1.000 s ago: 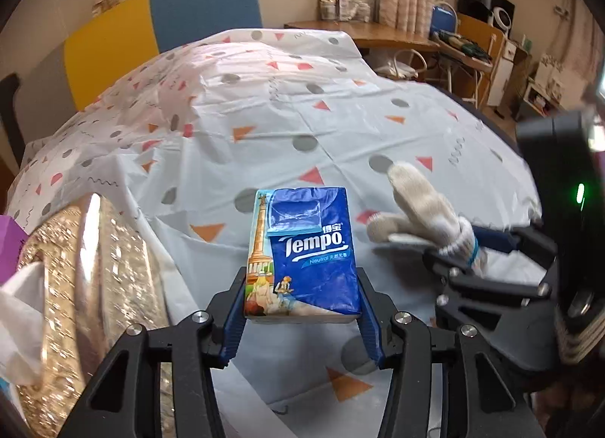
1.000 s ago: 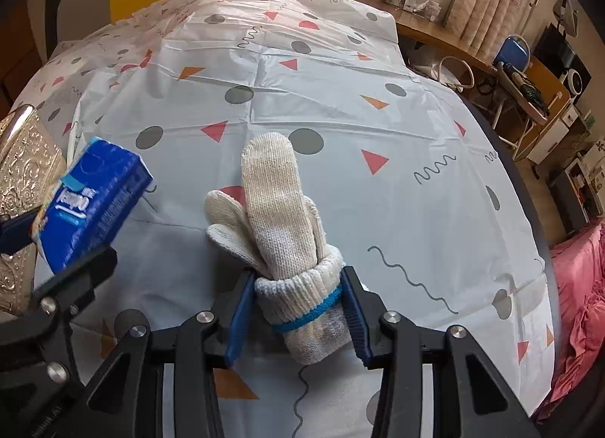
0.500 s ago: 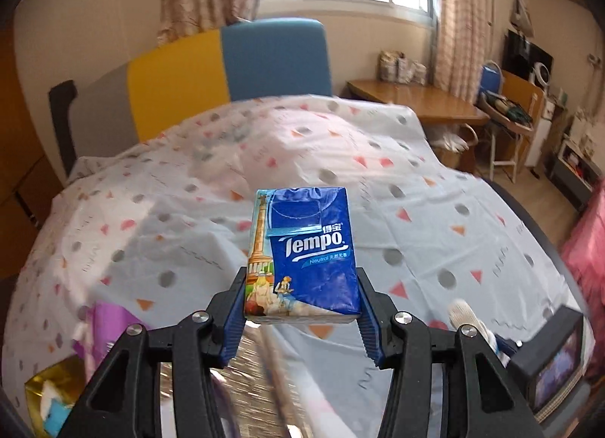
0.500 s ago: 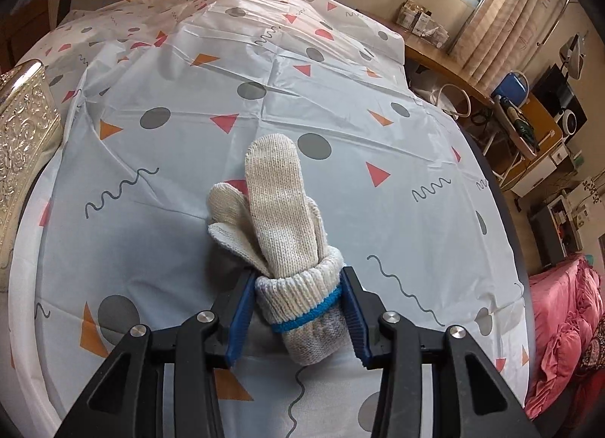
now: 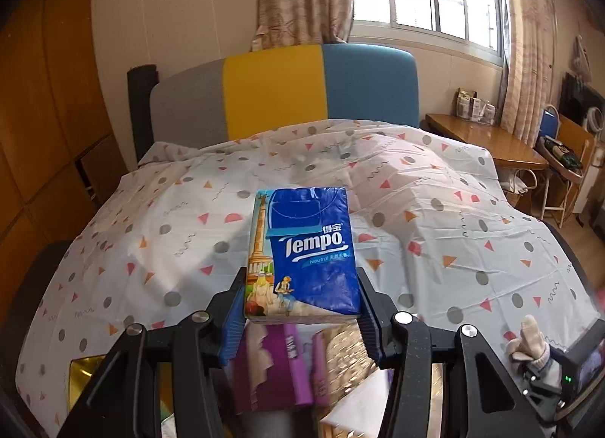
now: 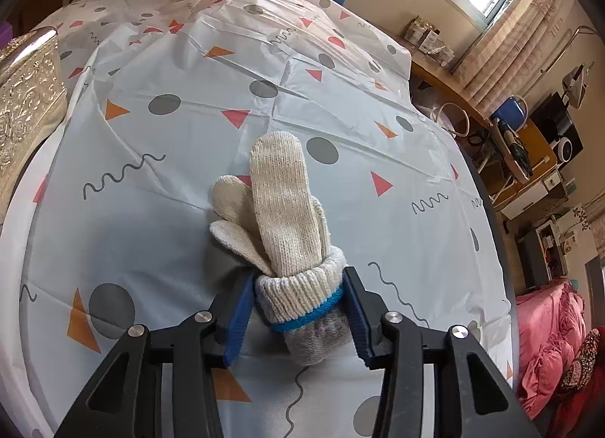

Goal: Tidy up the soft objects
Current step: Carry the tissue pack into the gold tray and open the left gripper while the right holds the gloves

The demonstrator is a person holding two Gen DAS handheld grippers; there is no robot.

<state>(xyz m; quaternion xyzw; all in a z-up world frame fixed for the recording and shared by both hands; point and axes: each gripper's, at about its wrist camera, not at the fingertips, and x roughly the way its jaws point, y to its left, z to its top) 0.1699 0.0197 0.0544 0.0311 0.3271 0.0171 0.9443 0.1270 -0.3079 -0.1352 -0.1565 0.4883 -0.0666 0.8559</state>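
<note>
My left gripper (image 5: 300,315) is shut on a blue Tempo tissue pack (image 5: 302,256) and holds it raised above the gold box (image 5: 348,351), which holds a purple tissue pack (image 5: 272,370). My right gripper (image 6: 298,309) is shut on the cuff of a cream knitted glove (image 6: 280,219) with a blue band, just above the patterned tablecloth (image 6: 189,105). The glove also shows at the lower right of the left wrist view (image 5: 531,343).
The gold embossed box (image 6: 26,98) stands at the left edge of the right wrist view. A yellow and blue chair back (image 5: 302,90) stands behind the table. A wooden desk (image 5: 487,139) and pink bedding (image 6: 556,343) lie to the right.
My left gripper has lifted the tissue pack up and moved it left over the gold box. My right gripper still holds the glove and has shifted little.
</note>
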